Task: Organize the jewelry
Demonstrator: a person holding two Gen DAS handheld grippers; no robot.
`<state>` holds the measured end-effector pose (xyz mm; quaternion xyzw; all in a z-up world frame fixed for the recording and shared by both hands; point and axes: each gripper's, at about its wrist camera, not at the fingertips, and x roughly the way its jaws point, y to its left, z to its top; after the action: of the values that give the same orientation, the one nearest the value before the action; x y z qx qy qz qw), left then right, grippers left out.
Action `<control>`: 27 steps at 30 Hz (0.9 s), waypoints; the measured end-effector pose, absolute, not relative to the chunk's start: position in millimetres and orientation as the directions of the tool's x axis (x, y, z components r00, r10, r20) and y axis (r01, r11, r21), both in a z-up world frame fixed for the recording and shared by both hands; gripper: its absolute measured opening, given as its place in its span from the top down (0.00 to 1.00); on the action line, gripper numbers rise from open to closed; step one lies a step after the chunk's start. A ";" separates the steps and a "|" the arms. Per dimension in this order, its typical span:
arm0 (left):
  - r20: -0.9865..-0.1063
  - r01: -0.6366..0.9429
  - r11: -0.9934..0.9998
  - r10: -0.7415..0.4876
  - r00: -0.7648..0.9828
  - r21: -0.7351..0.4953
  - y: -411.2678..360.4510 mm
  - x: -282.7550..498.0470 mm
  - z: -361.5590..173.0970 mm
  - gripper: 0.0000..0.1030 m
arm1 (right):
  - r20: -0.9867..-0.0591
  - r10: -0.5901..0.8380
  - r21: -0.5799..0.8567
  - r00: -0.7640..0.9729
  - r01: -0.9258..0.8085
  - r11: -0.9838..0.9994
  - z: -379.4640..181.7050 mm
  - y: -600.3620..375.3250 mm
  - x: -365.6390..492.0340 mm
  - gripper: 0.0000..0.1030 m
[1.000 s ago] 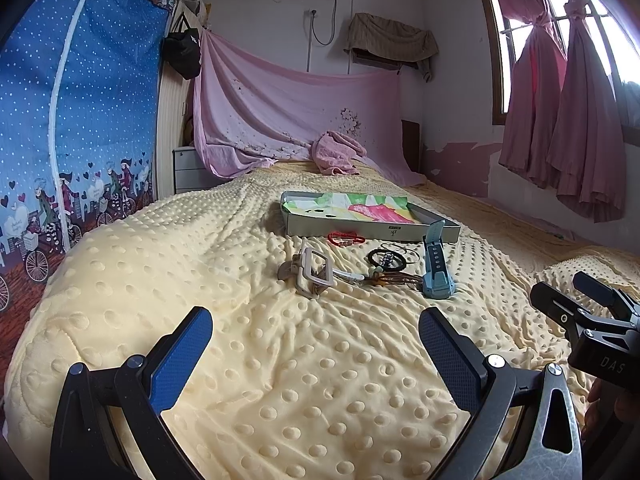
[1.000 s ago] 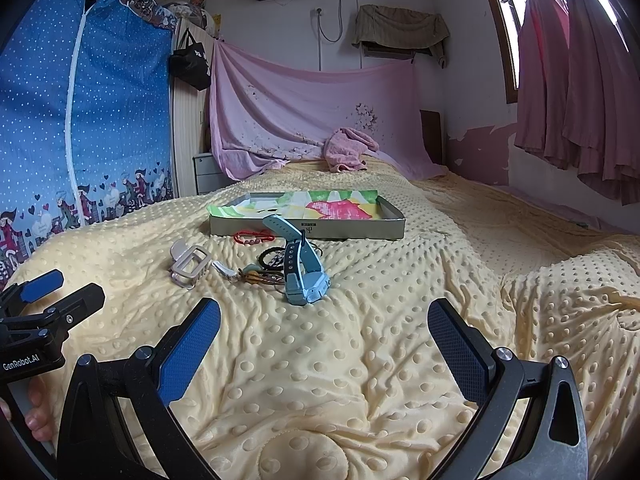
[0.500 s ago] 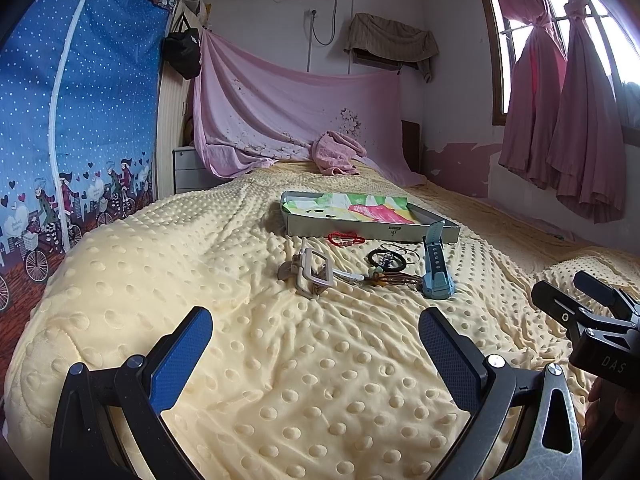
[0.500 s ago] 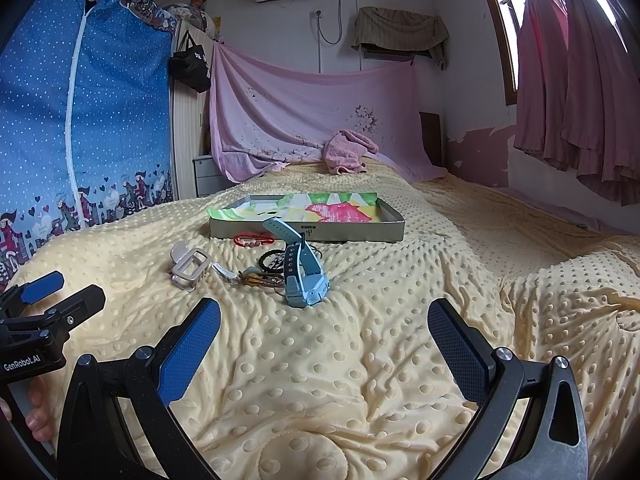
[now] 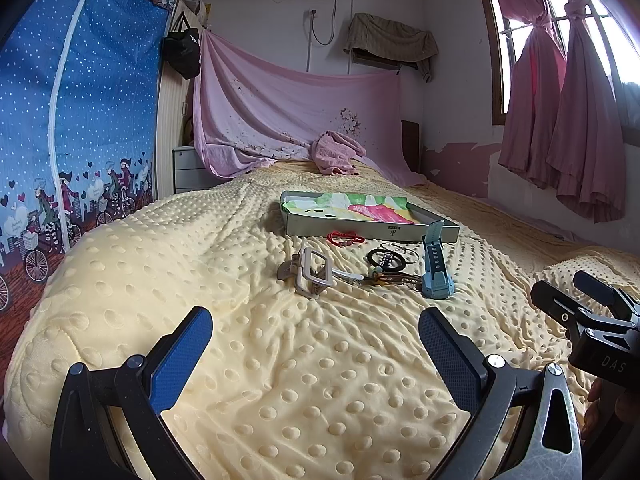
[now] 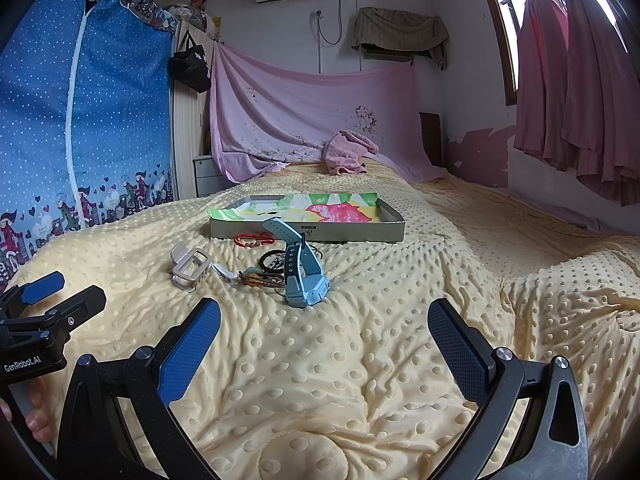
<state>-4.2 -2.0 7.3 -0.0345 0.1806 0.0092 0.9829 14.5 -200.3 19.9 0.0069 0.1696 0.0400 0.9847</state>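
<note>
- A light blue plastic watch (image 6: 301, 276) stands mid-bed on the bumpy yellow bedspread (image 6: 360, 360), its strap running away toward the shallow grey metal tray (image 6: 312, 230) behind it.
- Left gripper (image 5: 316, 354) and right gripper (image 6: 324, 350) hover empty, jaws spread wide, near the bed's front edge.
- Only the right view shows fingers (image 6: 36, 420) gripping a handle.

Wide-spread left tool (image 5: 316, 344) above blanket (image 5: 280, 360), jewelry (image 5: 372, 268) beyond
</note>
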 end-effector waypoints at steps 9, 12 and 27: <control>-0.355 -0.030 0.997 0.005 0.935 -0.065 -1.8 -4.2 7.3 0.00 | -0.332 0.082 0.026 0.940 -0.078 0.997 21.4 -200.1 13.9 0.01; -0.355 -0.030 0.997 0.005 0.935 -0.066 -1.9 -4.1 7.3 0.00 | -0.332 0.082 0.027 0.940 -0.077 0.997 21.3 -200.1 13.8 0.01; -0.356 -0.030 0.997 0.005 0.935 -0.066 -1.8 -4.2 7.3 0.00 | -0.331 0.081 0.026 0.940 -0.077 0.997 21.2 -199.8 13.5 0.01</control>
<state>-4.2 -1.8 7.3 -0.0352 0.1806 0.0090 0.9829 13.5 -199.8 21.2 0.0065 0.1681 0.0400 0.9849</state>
